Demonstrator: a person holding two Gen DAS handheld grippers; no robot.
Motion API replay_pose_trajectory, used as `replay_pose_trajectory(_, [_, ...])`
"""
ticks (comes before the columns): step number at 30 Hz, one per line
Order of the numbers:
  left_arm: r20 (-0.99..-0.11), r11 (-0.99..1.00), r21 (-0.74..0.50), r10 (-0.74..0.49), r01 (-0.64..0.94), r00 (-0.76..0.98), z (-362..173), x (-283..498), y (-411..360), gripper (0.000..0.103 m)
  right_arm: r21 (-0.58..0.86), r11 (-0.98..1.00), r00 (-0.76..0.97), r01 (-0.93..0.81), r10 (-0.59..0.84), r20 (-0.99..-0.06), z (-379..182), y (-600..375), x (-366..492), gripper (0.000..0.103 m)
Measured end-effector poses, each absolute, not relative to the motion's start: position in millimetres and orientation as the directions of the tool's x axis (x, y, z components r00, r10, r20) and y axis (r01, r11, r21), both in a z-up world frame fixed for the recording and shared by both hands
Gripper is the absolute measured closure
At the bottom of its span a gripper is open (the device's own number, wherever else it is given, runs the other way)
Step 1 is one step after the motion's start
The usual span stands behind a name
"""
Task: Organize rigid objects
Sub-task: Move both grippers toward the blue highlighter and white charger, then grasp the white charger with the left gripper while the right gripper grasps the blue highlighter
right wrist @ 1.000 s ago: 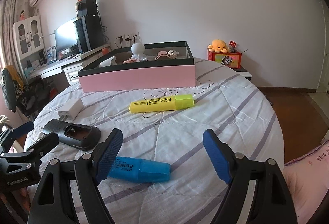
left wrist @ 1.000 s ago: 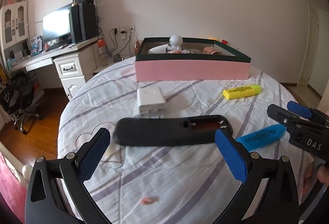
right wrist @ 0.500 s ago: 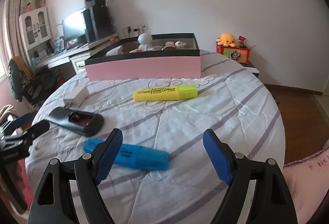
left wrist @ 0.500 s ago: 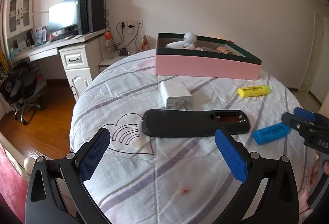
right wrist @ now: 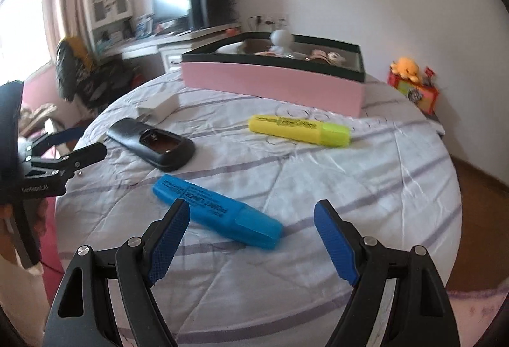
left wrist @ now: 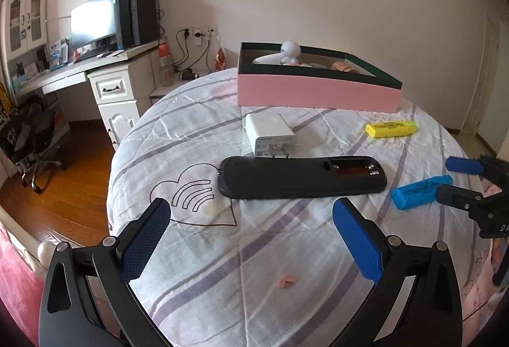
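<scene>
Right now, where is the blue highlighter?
In the right wrist view, the blue highlighter lies flat on the bedspread, just ahead of the open right gripper, near the black remote.

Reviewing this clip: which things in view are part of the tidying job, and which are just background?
Part of the job:
- blue highlighter, in front of the open right tongs
- yellow highlighter
- black remote, ahead of the open left tongs
- white charger
- pink box

Lying about:
- monitor on the desk
- orange plush toy
- office chair

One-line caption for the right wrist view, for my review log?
Open right gripper poised over a blue highlighter on the striped bedspread, pink box behind.
</scene>
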State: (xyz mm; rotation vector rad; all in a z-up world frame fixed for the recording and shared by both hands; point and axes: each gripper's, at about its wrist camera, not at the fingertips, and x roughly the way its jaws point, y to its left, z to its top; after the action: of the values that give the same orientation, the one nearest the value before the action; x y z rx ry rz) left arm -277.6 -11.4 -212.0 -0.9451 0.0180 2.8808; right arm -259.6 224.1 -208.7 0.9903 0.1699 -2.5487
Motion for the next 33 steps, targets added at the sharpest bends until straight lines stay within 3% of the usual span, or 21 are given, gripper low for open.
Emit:
replay_pose_trajectory(8, [-0.610,-0.991,0.023,0.090,-0.131,-0.788,-215.6,-277.6,-4.4,0.000,-0.017,-0.859,-0.587,0.512,-0.336,-0.737,-220.6,200.1,-284.3,0.024])
replay_pose_trajectory(11, [-0.615,-0.992,0.034,0.075,-0.122,-0.785,-217.6,-279.2,-4.8,0.000,0.025,-0.880,-0.593,0.475,-0.341,-0.729,-218.8,205.4,-287.5,0.060])
replay_pose_trajectory(15, [-0.623,-0.992,0.030,0.078,-0.123,-0.779,-217.6,-284.4,-4.3,0.000,0.073,-0.908,-0.619,0.412,-0.338,-0.709,-218.8,218.0,-288.0,0.076])
replay_pose_trajectory(21, [-0.618,-0.991,0.026,0.086,-0.130,-0.781,-202.6,-304.5,-3.8,0.000,0.121,-0.966,-0.666,0.229,-0.246,-0.704,-212.7,232.0,-300.7,0.076])
replay_pose_trajectory(33, [-0.688,-0.992,0.066,0.034,-0.109,-0.725,-197.5,-382.7,16.4,0.000,0.017,-0.980,-0.669,0.199,-0.149,-0.728,-216.5,215.8,-305.9,0.076])
